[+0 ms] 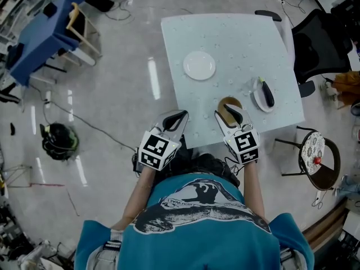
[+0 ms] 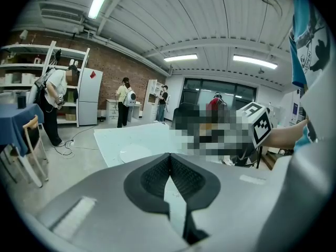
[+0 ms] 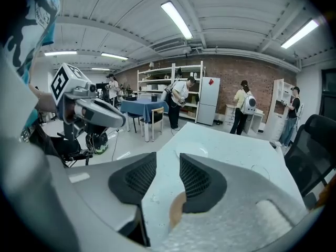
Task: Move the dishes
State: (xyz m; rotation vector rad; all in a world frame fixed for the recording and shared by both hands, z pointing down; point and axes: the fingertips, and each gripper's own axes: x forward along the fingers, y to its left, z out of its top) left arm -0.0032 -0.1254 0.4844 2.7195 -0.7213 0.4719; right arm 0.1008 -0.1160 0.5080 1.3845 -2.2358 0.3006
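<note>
1. Far left, on the floor: blue table [image 1: 48, 32] with a wooden chair [image 1: 83, 31] pushed against it. A dark bundle [image 1: 59, 140] lies nearer, with cables around it.
2. Left claw [image 1: 181, 115] hangs over the near edge of the counter [image 1: 236, 38], just left of the other one. Its own view shows the pad tips pressed together with nothing between them.
3. White plate [image 1: 199, 65] sits flat near the middle of the counter. It is well apart from both claws, and nothing is on it that I can see.
4. Brown dish [image 1: 227, 104] is on the counter close to the near edge, right of the white plate. The right claw partly covers it from above. Can't tell if there's contact.
5. Right claw [image 1: 232, 115] is over the brown dish. In its own view the pads stand partway apart with an empty gap and bare counter showing through. A brown rim shows low down, just under the right pad.
6. White dish [image 1: 256, 98] is right of the brown dish, near the counter's right edge. A dark tool [image 1: 267, 93] with a yellowish end lies across it. No claw is touching it.
7. Right of the counter: a black office chair [image 1: 318, 41] at the far corner and a stool [image 1: 315, 149] with a patterned seat nearer the person.
</note>
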